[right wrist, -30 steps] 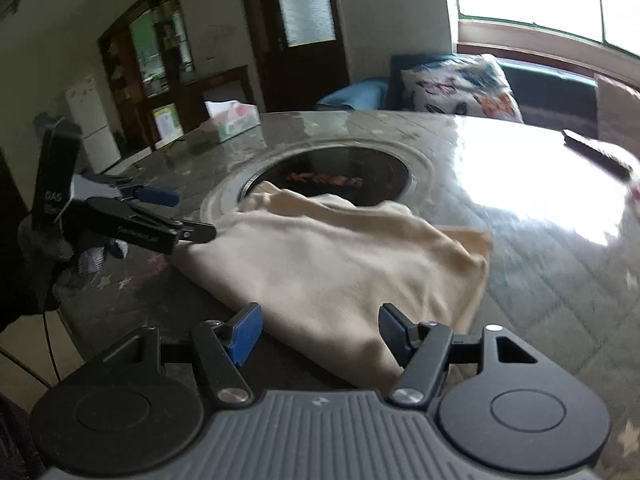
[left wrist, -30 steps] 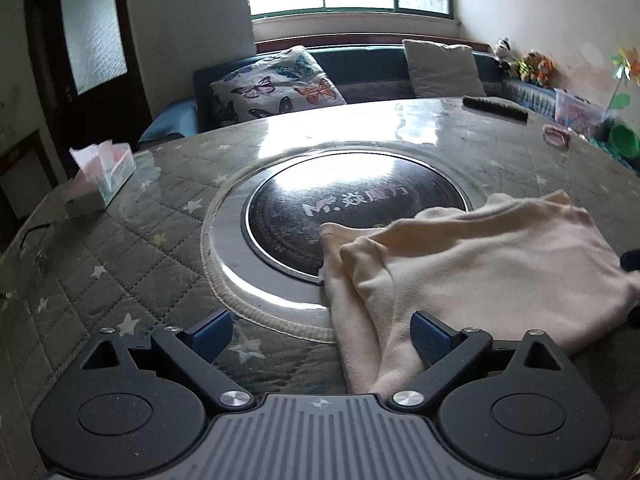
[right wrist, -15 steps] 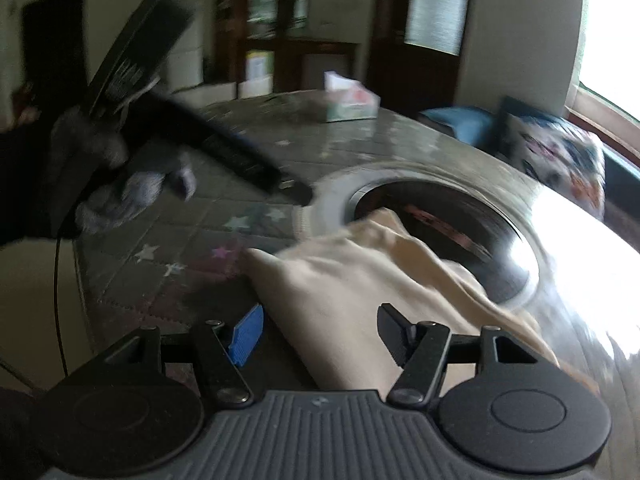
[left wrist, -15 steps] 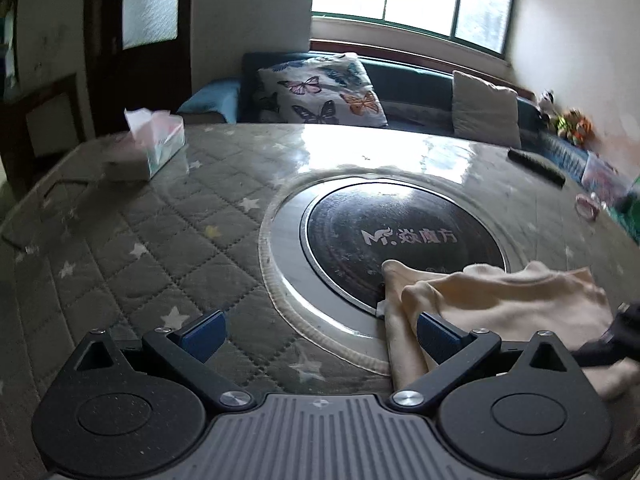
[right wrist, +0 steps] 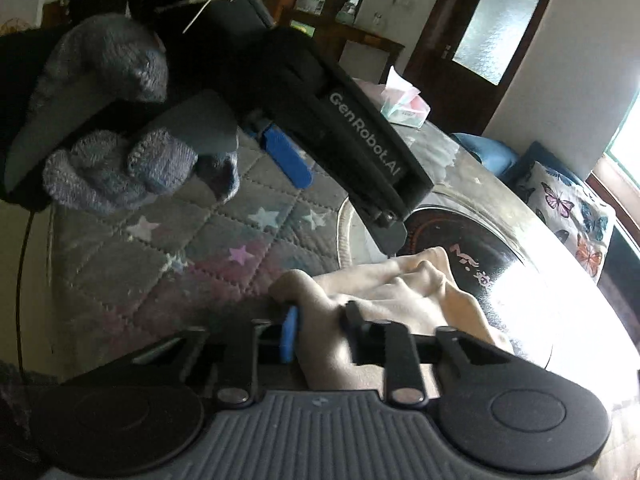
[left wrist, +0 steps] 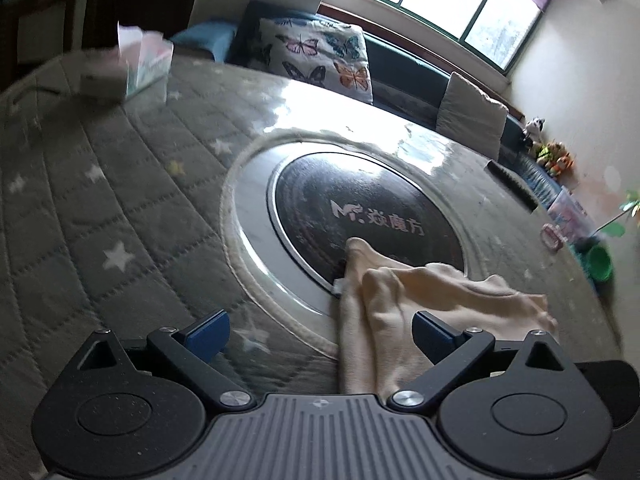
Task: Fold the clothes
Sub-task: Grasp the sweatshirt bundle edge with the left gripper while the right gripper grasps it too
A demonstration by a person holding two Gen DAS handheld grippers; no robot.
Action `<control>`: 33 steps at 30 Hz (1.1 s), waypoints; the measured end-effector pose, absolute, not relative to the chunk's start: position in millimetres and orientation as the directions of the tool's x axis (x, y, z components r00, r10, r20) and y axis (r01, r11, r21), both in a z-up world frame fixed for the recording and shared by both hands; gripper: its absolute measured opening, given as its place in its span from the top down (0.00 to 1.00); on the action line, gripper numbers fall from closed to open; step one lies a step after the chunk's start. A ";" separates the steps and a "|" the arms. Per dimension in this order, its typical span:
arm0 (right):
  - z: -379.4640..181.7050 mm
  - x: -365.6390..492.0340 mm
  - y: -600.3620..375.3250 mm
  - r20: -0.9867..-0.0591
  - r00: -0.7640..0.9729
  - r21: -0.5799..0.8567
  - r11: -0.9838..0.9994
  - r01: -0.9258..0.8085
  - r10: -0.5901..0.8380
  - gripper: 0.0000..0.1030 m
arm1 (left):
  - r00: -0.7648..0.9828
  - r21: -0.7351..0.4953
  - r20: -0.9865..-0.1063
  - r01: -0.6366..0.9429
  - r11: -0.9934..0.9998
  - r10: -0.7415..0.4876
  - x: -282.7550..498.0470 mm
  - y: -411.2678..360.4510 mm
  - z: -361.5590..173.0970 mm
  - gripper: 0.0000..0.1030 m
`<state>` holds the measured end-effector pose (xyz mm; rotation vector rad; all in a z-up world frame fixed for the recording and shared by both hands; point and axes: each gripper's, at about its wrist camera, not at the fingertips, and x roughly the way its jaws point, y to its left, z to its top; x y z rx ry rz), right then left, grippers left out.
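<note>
Cream fabric made up the 1 garment (left wrist: 416, 300) on the table (left wrist: 100, 200); it lay bunched, partly on the quilted cover and partly over the rim of the dark round cooktop (left wrist: 360, 208) set in the table's middle. 2 grippers were in play. The left gripper (left wrist: 320, 330) had its 2 blue-padded fingers spread wide and gripped nothing, with the garment's near edge lying between them. The right gripper (right wrist: 320, 328) had its fingers drawn close together, pinching a fold of the garment (right wrist: 384, 292) near its corner.

Only the right wrist view showed the left tool from outside: its black body hung above the cloth, held by a hand in a grey knitted glove (right wrist: 120, 152), with 1 blue finger pad (right wrist: 288, 156) visible. It also showed a dark door with frosted glass (right wrist: 492, 28). Only the left wrist view showed the window (left wrist: 460, 4), 1 plain grey cushion (left wrist: 472, 112), a dark remote-like bar (left wrist: 512, 184), a green bowl (left wrist: 600, 264) and small toys (left wrist: 552, 156) by the far wall.

Both views caught 1 tissue box (left wrist: 144, 64) and 1 butterfly-print cushion (left wrist: 320, 56) on a dark blue bench. The cover was grey, quilted and dotted with stars under a glossy clear sheet that glared in the daylight.
</note>
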<state>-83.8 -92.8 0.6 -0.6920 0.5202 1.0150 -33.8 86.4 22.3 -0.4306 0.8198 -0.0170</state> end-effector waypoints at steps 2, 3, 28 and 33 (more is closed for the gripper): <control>5.1 -82.1 -98.5 -0.671 0.437 -0.247 0.374 -0.894 0.600 0.87 | 0.680 -0.414 -0.704 -0.161 0.896 -0.204 -32.2 86.5 21.5 0.04; 8.1 -80.1 -100.7 -0.665 0.435 -0.231 0.387 -0.893 0.608 0.88 | 0.676 -0.432 -0.704 -0.166 0.886 -0.217 -31.4 86.5 21.1 0.04; 40.8 -67.9 -168.7 -0.562 0.427 -0.020 0.504 -0.864 0.709 0.88 | 0.598 -0.694 -0.659 -0.249 0.675 -0.457 -12.7 79.7 -8.7 0.82; 40.0 -49.7 -205.5 -0.566 0.501 0.021 0.619 -0.785 0.655 0.88 | 0.600 -0.692 -0.659 -0.248 0.678 -0.453 -13.7 81.8 -8.8 0.82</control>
